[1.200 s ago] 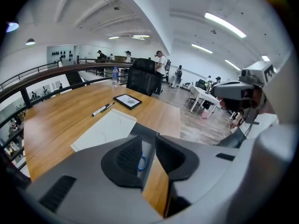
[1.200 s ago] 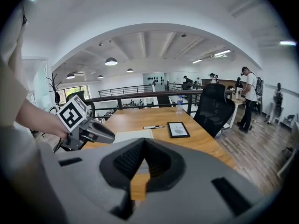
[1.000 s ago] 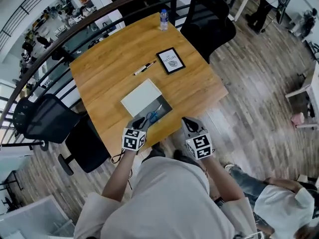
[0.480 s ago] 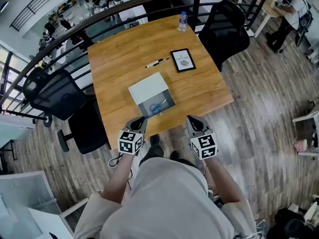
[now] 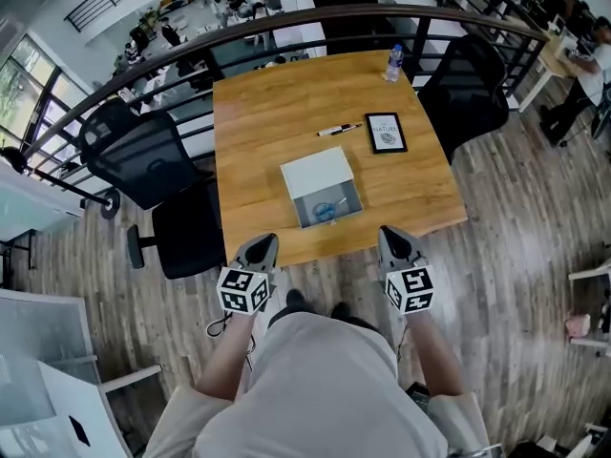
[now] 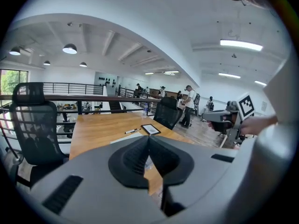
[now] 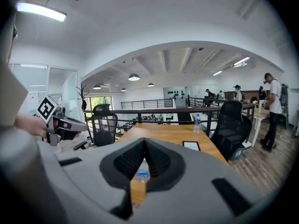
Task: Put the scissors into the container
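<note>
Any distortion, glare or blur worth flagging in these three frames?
Head view: heavy fisheye bows the railing; table evenly lit, sharp. Left gripper view: ceiling light glares upper right, black vignette at the corners. Right gripper view: ceiling strip flares upper left, same vignette.

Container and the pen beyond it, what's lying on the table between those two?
Nothing. In the head view, the stretch of table between the container and the pen is bare wood.
</note>
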A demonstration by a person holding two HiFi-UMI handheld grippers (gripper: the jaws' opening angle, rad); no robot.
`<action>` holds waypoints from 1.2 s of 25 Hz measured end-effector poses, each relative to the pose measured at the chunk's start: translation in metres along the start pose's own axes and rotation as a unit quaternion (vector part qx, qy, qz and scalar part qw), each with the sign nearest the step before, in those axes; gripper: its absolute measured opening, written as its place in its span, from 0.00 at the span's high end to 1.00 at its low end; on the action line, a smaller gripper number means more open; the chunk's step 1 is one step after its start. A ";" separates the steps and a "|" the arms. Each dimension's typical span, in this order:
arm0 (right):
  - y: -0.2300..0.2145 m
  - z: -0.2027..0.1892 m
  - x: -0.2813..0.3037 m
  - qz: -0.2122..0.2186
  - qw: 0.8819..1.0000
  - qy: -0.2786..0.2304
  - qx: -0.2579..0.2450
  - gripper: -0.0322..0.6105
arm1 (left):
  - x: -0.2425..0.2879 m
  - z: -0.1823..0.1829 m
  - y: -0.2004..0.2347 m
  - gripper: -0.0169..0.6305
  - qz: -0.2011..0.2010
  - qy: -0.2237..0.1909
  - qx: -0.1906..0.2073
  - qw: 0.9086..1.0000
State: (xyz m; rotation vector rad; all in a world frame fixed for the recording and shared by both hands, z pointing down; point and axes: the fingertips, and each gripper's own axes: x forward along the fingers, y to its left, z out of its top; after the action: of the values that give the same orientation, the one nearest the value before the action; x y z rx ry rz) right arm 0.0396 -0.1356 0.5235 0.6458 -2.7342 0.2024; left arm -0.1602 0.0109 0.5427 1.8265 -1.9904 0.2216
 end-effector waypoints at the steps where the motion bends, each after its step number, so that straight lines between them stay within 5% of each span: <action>1: 0.004 0.004 -0.002 -0.001 1.000 -0.004 -0.003 0.95 | -0.006 0.004 0.005 0.98 0.002 -0.008 0.002 1.000; 13: 0.042 0.056 -0.016 -0.030 0.997 -0.062 -0.032 0.95 | -0.063 0.057 0.043 0.98 -0.019 -0.085 0.026 0.996; 30: 0.058 0.070 -0.023 -0.036 0.996 -0.067 -0.048 0.95 | -0.076 0.066 0.049 0.98 -0.032 -0.107 0.017 0.994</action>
State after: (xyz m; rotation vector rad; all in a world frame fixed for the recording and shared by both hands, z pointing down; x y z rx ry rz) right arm 0.0134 -0.0896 0.4459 0.7545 -2.8207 0.0125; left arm -0.2179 0.0596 0.4600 2.0049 -2.0763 0.0423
